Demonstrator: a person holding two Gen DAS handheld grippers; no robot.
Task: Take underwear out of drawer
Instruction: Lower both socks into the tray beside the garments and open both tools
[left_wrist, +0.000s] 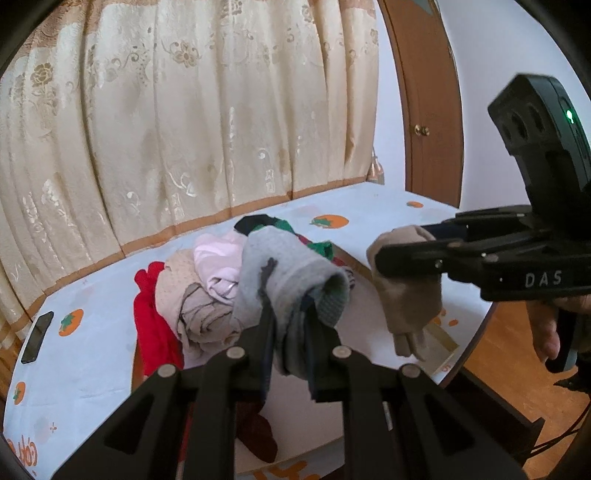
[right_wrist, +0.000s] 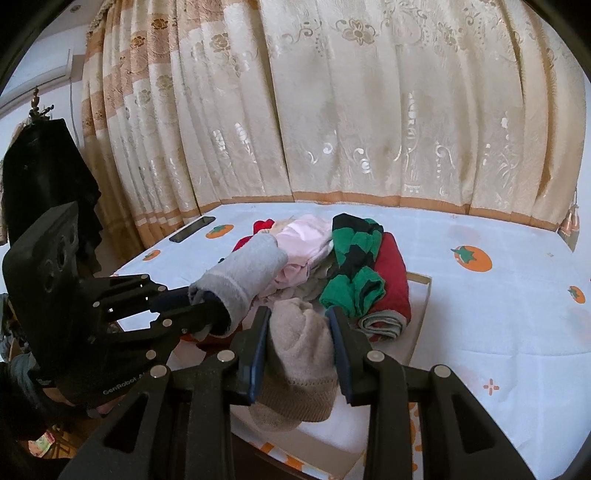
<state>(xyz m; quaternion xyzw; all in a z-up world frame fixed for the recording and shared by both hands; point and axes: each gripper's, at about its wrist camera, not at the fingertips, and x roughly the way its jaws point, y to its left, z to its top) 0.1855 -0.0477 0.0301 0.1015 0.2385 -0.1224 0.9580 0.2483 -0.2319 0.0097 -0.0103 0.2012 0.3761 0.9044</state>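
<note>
Cream flowered curtain (right_wrist: 369, 110) fills the upper frame. Below it, a pale blue sheet with orange fruit prints (right_wrist: 498, 314) spans the middle. Heap of folded clothes (left_wrist: 192, 295) at centre: red, beige, pink, green-and-black pieces. Wooden door (left_wrist: 428, 110) at upper right of the left view. Dark phone (left_wrist: 37, 336) lies at the sheet's left edge. Left claw (left_wrist: 290, 321) at lower centre, closed on a grey garment (left_wrist: 288, 273) lifted above the heap. Right claw (right_wrist: 299, 332) at lower centre, clamped on a beige garment (right_wrist: 299, 354) hanging clear.
</note>
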